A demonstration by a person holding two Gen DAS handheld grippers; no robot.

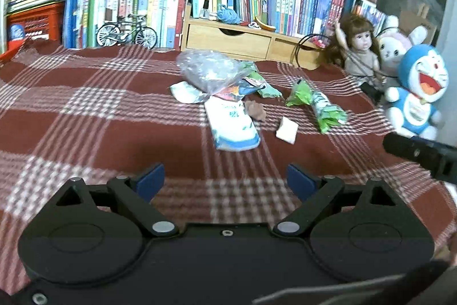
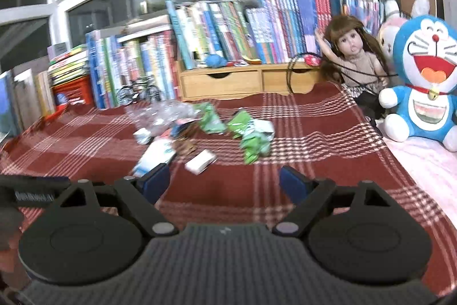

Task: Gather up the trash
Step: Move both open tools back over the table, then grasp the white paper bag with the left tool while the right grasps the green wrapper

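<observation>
Both grippers are released and empty: the left gripper (image 1: 225,180) and the right gripper (image 2: 225,180) each show blue pads spread wide with only the red plaid cloth (image 1: 85,110) of the desk between them. The trash lies in a loose cluster ahead of both, well apart from the fingertips. It comprises a crumpled clear plastic bag (image 1: 208,70) at the far side, a white-and-blue packet (image 1: 232,125) nearest the left gripper, a small white square piece (image 1: 287,129) just right of it, and a green wrapper (image 1: 317,102) farther right. In the left wrist view the white-and-blue packet sits almost straight ahead, its long axis running roughly along the line of approach, so the jaws would straddle its narrow width. In the right wrist view the white square piece (image 2: 200,160) and the green wrapper (image 2: 251,137) lie ahead, the packet (image 2: 155,157) off to the left near the left pad. A small brown item beside the packet is too blurred to identify, possibly a scrap. No collection container is visible. The dolls and books at the rear are not trash.
</observation>
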